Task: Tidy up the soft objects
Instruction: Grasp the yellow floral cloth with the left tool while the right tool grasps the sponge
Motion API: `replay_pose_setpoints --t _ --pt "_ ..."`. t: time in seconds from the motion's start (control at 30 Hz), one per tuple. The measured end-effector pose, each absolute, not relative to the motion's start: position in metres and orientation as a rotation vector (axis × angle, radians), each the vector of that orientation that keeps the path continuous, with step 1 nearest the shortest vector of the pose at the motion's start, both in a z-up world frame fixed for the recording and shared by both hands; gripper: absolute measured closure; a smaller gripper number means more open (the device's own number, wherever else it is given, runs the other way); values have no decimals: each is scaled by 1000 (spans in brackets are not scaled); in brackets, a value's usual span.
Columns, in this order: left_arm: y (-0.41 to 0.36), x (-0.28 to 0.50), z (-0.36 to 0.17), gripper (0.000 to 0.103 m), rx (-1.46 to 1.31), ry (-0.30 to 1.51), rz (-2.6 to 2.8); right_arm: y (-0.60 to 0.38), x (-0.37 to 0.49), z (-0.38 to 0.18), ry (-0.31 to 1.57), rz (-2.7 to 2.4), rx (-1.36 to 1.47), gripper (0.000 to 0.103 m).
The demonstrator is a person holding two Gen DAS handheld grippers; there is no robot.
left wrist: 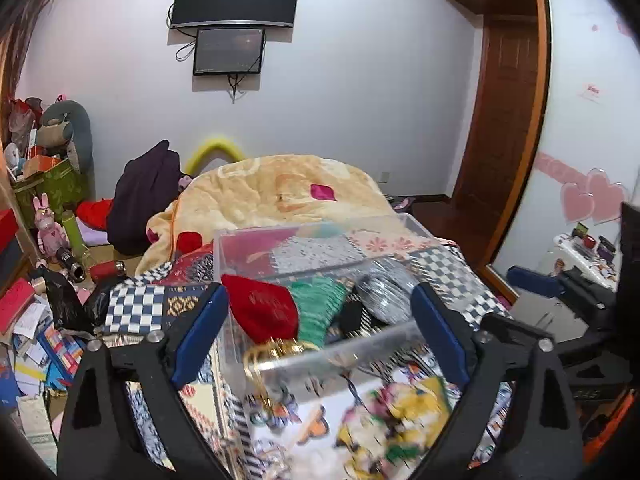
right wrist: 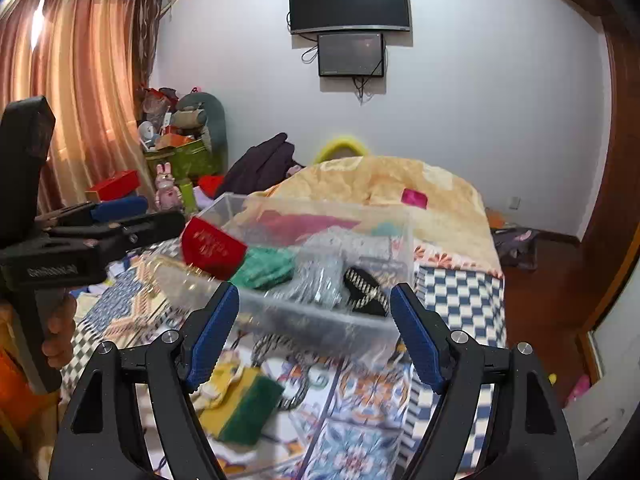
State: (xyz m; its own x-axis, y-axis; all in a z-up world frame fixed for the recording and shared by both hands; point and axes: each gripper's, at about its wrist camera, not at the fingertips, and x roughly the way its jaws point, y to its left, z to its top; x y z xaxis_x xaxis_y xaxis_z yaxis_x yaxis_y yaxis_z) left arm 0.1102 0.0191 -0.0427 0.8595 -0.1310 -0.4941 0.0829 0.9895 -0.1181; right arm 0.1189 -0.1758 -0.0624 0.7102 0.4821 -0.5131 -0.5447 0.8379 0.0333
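Clear plastic walls framed the scene as a transparent bin [left wrist: 320, 256] sat on a bed [right wrist: 460, 292] covered with a patchwork spread, a cream blanket [left wrist: 272, 188] heaped at the far end. The left tool [left wrist: 320, 340] hovered level at the bin's near edge, its blue-padded fingers [left wrist: 200, 332] spread wide to either side of the container and pinching nothing. In the right wrist view it reached in from the left, gripped by a bare hand [right wrist: 60, 332] low on its handle. The right tool [right wrist: 316, 332] pointed forward at the bin's near wall from slightly farther back, jaws likewise spread and holding nothing.

Inside the bin, a red velvet pouch [left wrist: 260, 312] leaned against the near left corner, its gold cord [left wrist: 272, 352] spilling over the rim. Just right of it lay a green knitted cloth [left wrist: 320, 308], then a black studded piece [right wrist: 366, 292] and a silver sequinned item [left wrist: 380, 292] toward the right.

On the bedspread near the right tool, a yellow-and-green sponge [right wrist: 240, 408] rested outside the bin, touching a pale yellow fabric piece [right wrist: 224, 376]. A blurred multicoloured cloth [left wrist: 392, 420] lay on the spread near the left tool. A television [right wrist: 350, 2] hung on the far wall.
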Motion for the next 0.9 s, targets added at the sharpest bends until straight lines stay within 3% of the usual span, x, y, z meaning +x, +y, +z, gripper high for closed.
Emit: replay_pose_setpoints --t 0.63,0.8,0.9 --pt "11 74 -128 5 -93 689 -139 -168 104 -121 724 608 -109 27" --pt "11 75 -139 27 -103 718 -166 -161 101 -134 768 640 -106 30" --pt "12 77 -144 42 -129 730 -197 -161 99 -137 789 677 -82 43"
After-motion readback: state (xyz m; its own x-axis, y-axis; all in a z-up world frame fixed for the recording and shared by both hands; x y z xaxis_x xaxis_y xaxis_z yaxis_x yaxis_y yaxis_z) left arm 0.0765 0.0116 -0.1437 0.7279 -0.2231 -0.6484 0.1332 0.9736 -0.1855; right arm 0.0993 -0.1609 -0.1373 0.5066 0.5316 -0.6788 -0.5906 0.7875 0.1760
